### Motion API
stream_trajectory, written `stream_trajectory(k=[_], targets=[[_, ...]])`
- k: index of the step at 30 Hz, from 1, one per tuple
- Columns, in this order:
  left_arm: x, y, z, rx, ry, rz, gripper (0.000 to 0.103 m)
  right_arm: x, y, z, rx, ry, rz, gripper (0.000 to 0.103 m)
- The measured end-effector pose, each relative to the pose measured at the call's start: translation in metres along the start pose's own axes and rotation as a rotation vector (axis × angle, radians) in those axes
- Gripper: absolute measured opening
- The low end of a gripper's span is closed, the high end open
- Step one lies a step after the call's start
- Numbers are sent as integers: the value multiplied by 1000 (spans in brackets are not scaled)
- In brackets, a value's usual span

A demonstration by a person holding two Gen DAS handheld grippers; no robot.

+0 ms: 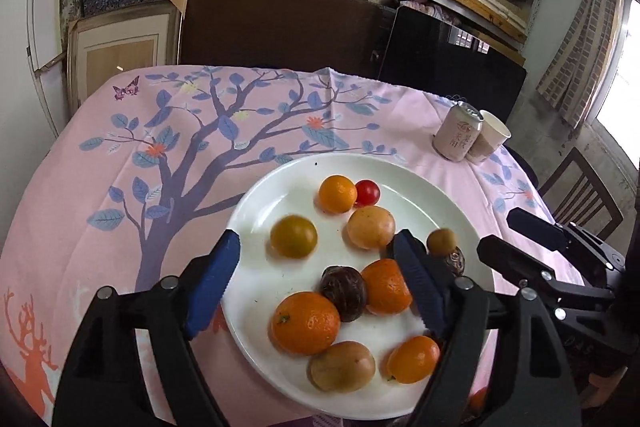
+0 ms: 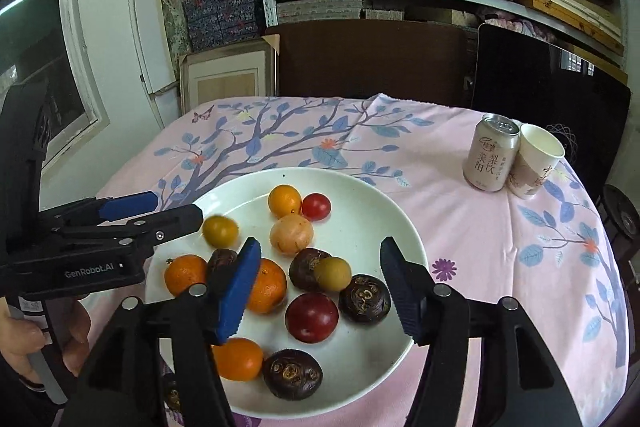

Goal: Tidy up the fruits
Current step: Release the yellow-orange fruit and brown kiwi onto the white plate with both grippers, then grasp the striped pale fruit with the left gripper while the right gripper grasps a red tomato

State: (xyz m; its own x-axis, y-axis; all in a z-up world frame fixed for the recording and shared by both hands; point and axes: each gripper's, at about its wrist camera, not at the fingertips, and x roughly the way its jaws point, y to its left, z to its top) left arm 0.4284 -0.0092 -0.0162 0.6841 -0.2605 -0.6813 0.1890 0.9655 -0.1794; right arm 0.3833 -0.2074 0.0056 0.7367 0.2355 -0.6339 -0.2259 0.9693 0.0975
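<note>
Resting on a pink tablecloth [image 1: 100, 187] printed with a tree, a butterfly and an orange deer, the white plate [image 2: 384, 219] holds the fruit: oranges, a yellow tomato [image 1: 294, 237], a small red tomato [image 2: 316, 206], a dark red plum [image 2: 311, 317], tan round fruits and dark brown wrinkled ones. The yellow tomato looks blurred in both views.

The left gripper [image 1: 316, 263] hangs over the plate with its blue-padded jaws spread apart and nothing between the pads. Seen from the right wrist, its black body carries the white lettering "GenRobot.AI", and a hand [image 2: 24, 343] grips its handle. The right gripper [image 2: 316, 267] is likewise open over the plate, pads touching no fruit.

Near the table's far right corner a pale drink can [image 2: 490, 157] with Chinese characters stands touching a paper cup [image 2: 534, 163], also printed with characters too small to read. Behind the table, shelves hold stacked woven boxes.
</note>
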Motion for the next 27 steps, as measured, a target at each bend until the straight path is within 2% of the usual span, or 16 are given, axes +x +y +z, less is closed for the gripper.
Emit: stream_trajectory(k=[5, 10, 12, 15, 18, 20, 24, 26, 27], targets=[[-42, -10, -26, 45, -12, -22, 77, -44, -7, -22, 45, 4, 19, 63], [-83, -40, -96, 196, 22, -34, 77, -93, -15, -82, 138, 24, 75, 64], [-92, -53, -123, 267, 24, -12, 77, -108, -18, -110, 181, 20, 98, 65], [-96, -70, -155, 329, 39, 7, 77, -121, -22, -146, 224, 1, 123, 65], [-89, -76, -170, 306, 71, -4, 77, -124, -28, -171, 286, 25, 134, 65], [-88, -81, -177, 299, 83, -11, 77, -127, -26, -179, 277, 34, 119, 65], [-91, -102, -190, 346, 83, -28, 71, -137, -23, -190, 235, 9, 69, 65], [-88, -116, -197, 387, 93, -23, 64, -139, -28, -195, 246, -2, 49, 65], [-85, -122, -201, 405, 100, -24, 58, -138, -31, -197, 255, -1, 44, 65]])
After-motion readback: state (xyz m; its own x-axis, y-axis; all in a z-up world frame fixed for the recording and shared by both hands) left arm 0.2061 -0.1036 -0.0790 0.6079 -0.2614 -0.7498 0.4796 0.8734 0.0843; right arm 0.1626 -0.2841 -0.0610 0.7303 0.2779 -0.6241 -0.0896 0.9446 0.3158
